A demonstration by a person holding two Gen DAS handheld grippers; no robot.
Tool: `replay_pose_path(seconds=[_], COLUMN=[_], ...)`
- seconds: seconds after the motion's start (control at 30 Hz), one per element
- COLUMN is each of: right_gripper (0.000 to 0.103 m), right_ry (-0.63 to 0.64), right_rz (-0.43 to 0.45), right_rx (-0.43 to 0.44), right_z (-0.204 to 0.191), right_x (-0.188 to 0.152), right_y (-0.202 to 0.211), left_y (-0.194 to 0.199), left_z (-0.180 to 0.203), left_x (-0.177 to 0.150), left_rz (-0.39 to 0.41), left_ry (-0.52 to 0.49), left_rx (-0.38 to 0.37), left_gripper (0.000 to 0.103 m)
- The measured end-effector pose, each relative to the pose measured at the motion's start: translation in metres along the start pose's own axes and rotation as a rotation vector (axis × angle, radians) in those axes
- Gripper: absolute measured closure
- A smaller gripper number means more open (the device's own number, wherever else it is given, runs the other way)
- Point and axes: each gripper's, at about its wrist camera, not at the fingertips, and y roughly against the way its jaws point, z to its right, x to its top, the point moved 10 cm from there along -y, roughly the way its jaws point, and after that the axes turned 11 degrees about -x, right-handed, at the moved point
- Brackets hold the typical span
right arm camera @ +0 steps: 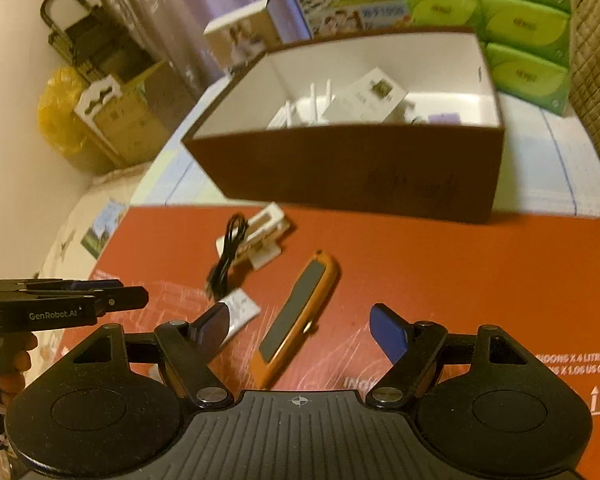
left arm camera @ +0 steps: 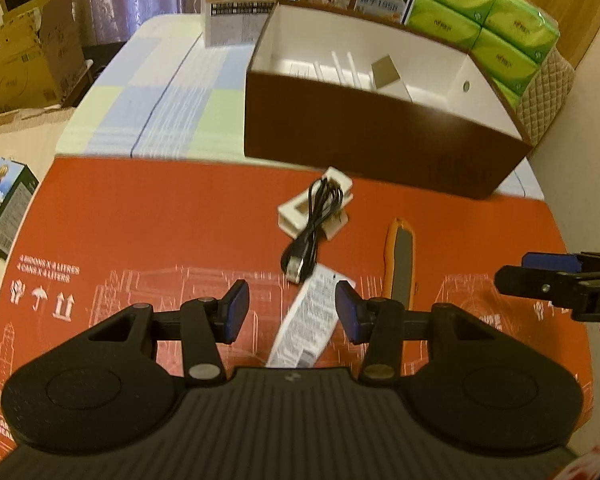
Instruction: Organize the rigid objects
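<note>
right gripper (right arm camera: 300, 330) poised low over the orange utility knife (right arm camera: 296, 322), jaws wide apart, nothing held; blue pads flanking the knife's rear half. left gripper (left arm camera: 292, 308) poised above the printed white packet (left arm camera: 306, 326), jaws apart, nothing held. both items flat on the red cardboard sheet (left arm camera: 140, 216) covering the worktop, near each other but not touching. further back: white cardboard insert (left arm camera: 315, 207) with a black usb cable (left arm camera: 314, 224) draped across it, cable plug resting just beside the packet's far end. brown storage box (left arm camera: 380, 136) at the far edge of the sheet, open top, white items already inside.

step in hand, as judged: pick the knife for transfer into the box.

recommended procedure:
- align the jaws square across the knife's narrow width, near mid-length, to avoid tip droop on lift
- lower until the pads (right arm camera: 388, 336) straddle the body, then close firmly; smooth plastic shell likely to slip under a light grip
- lift straight up, clearing the box's near wall before moving forward
- keep the left gripper clear of the cable to avoid dragging the insert
</note>
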Motion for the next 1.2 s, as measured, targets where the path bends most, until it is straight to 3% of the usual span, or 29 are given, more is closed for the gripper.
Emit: replay_pose_path(seconds=[0.57,0.97,1.2], right_gripper=[0.029,0.048,0.052], right_ry=[0.009,-0.042,-0.045], right_rz=[-0.055,-0.128,-0.145], right_rx=[-0.05,-0.059,-0.075], right_z=[-0.013,-0.023,-0.034], right_x=[-0.021,-0.032,-0.031], right_y=[-0.026,-0.063,-0.082], left_y=[-0.019,-0.037,-0.044], left_z=[0.007,-0.011,-0.023], left_x=[-0.024,-0.03,-0.032], left_rz=[-0.057,-0.104,-0.125], left_ry=[-0.042,-0.044,-0.044], left_rx=[-0.011,-0.003,0.0], left_gripper=[0.06,0.06,0.06])
